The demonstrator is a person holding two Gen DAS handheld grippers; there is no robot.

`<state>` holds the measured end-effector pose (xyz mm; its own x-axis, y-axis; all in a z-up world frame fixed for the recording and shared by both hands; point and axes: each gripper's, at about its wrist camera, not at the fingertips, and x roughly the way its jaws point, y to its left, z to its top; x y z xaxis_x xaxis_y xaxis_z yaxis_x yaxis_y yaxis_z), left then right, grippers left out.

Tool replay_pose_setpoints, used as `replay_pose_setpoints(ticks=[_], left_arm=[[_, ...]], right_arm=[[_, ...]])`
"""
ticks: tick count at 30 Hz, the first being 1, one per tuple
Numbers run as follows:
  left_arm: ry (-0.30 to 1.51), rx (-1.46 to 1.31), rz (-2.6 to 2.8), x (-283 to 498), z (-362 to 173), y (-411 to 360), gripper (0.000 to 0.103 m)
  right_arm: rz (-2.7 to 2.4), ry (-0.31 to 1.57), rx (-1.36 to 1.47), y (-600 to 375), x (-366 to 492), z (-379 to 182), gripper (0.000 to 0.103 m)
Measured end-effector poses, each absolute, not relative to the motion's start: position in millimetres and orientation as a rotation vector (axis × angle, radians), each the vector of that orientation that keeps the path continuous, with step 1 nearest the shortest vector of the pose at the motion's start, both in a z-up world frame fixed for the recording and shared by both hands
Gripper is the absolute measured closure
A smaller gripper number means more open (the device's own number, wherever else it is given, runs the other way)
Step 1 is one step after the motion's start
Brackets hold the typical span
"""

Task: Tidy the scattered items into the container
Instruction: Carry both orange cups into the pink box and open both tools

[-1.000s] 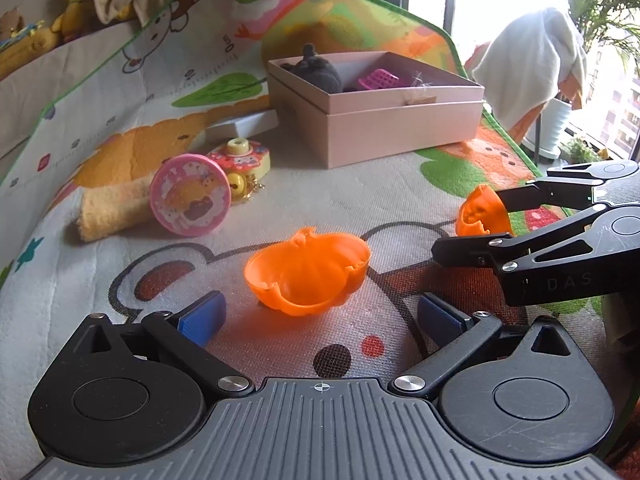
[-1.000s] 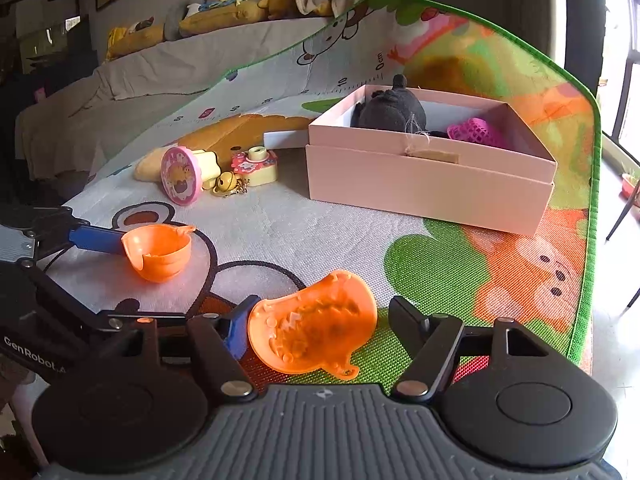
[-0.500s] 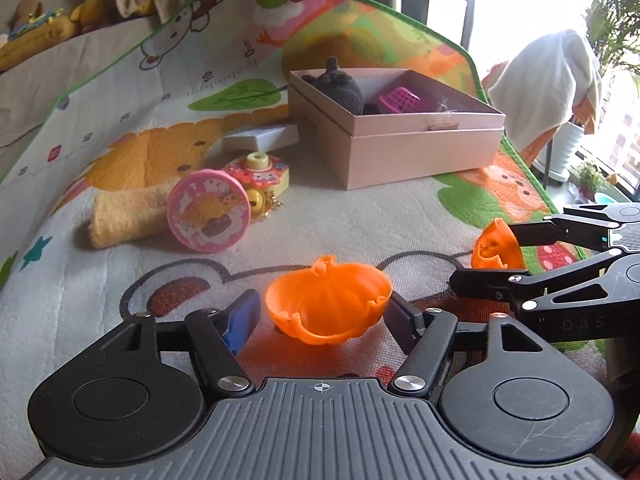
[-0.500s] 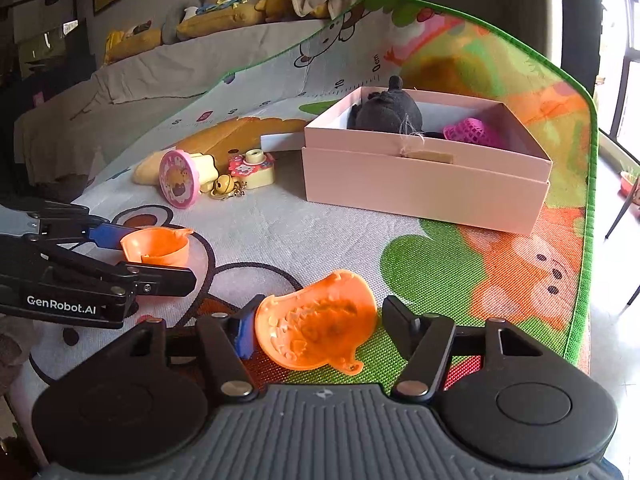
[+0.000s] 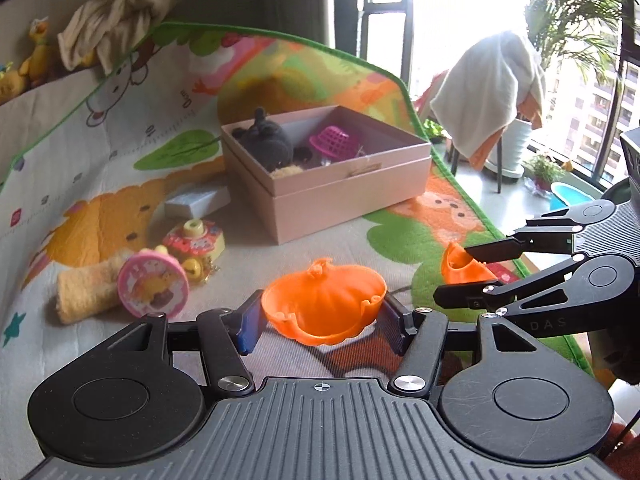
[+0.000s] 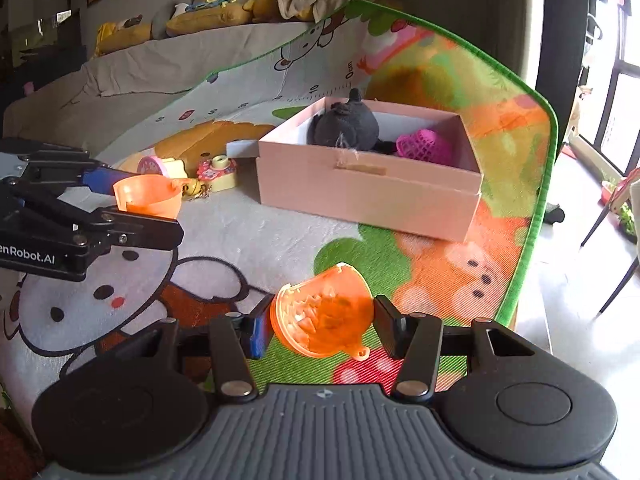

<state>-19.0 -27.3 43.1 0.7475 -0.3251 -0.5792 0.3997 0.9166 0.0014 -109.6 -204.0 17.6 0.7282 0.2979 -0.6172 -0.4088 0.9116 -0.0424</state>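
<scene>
An orange pumpkin-half bowl [image 5: 324, 308] hangs just above the play mat, gripped at its rim by my left gripper [image 5: 322, 320], whose jaws are still closing on it. The other pumpkin half [image 6: 324, 316], with a toothed face, is lifted between the pads of my right gripper [image 6: 322, 322], which is also closing on it. Each gripper shows in the other's view: the right gripper [image 5: 456, 274] at the right, the left gripper [image 6: 148, 208] at the left. Farther back on the mat stands the open pink box [image 5: 340, 196], holding a black plush [image 5: 264, 140] and a pink basket [image 5: 332, 142].
Left of the box lie a pink toy clock [image 5: 154, 290], a rolled yellow towel [image 5: 84, 292], a yellow-and-pink toy camera [image 5: 196, 238] and a small white box [image 5: 196, 202]. The mat's green edge [image 5: 480, 216] runs along the right. A towel-draped chair [image 5: 492, 92] stands beyond it.
Both grippers closed from wide open onto their pumpkin halves and lifted them off the mat. Both views rose and drew a little closer to the pink box.
</scene>
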Motion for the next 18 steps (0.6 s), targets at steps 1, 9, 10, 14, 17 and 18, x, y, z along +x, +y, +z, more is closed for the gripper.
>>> replay_pose_setpoints(ticks=[1, 9, 10, 14, 17, 18], left_arm=[[0.589, 0.141, -0.408, -15, 48, -31, 0.039], [0.372, 0.220, -0.424, 67, 95, -61, 0.039], [0.347, 0.224, -0.409, 81, 100, -67, 0.038], [0.297, 0.264, -0.361, 133, 101, -87, 0.012], [0.328, 0.225, -0.372, 134, 95, -79, 0.007], [0.332, 0.207, -0.382, 125, 91, -73, 0.007]], right_arm=[[0.390, 0.627, -0.189, -207, -104, 24, 0.051], [0.337, 0.485, -0.039, -221, 19, 104, 0.051], [0.325, 0.471, -0.005, -222, 37, 110, 0.044], [0.277, 0.498, 0.141, -233, 88, 110, 0.017], [0.278, 0.539, 0.193, -240, 87, 91, 0.012], [0.262, 0.547, 0.189, -241, 84, 84, 0.009]])
